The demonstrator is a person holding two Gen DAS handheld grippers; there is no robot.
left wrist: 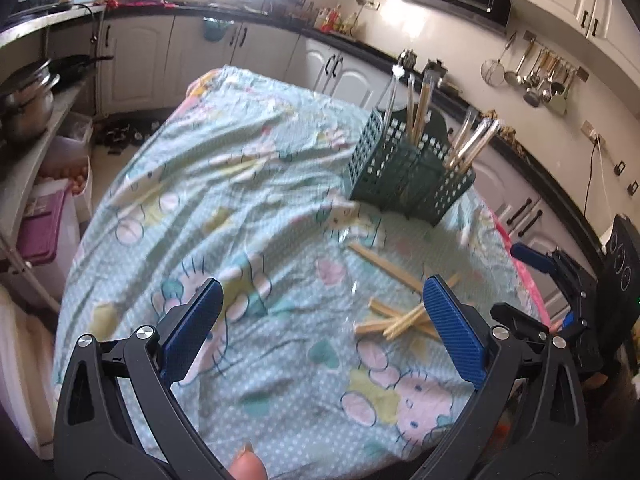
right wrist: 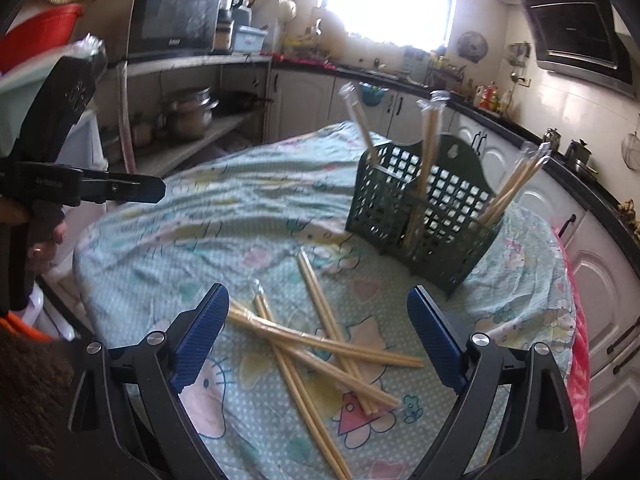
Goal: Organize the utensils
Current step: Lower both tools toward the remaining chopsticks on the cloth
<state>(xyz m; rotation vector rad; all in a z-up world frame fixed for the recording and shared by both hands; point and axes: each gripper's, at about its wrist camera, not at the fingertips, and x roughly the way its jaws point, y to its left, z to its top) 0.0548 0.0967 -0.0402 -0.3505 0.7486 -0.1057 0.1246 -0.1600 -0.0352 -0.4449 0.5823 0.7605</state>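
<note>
A dark green lattice utensil basket (right wrist: 424,216) stands on the table toward the far right, with several wrapped chopstick pairs (right wrist: 430,136) upright in it; it also shows in the left wrist view (left wrist: 408,172). Several wrapped wooden chopstick pairs (right wrist: 320,344) lie crossed on the cloth in front of it, and they show in the left wrist view (left wrist: 396,320). My right gripper (right wrist: 320,332) is open and empty just above these loose chopsticks. My left gripper (left wrist: 320,328) is open and empty over the cloth, left of them; it shows at the left edge of the right wrist view (right wrist: 120,192).
The table (left wrist: 224,200) wears a pale blue cartoon-print cloth. White kitchen cabinets (left wrist: 260,48) and a black counter ring it. Shelves with pots (right wrist: 192,116) stand at the left. A pink cloth (right wrist: 580,360) hangs at the table's right edge.
</note>
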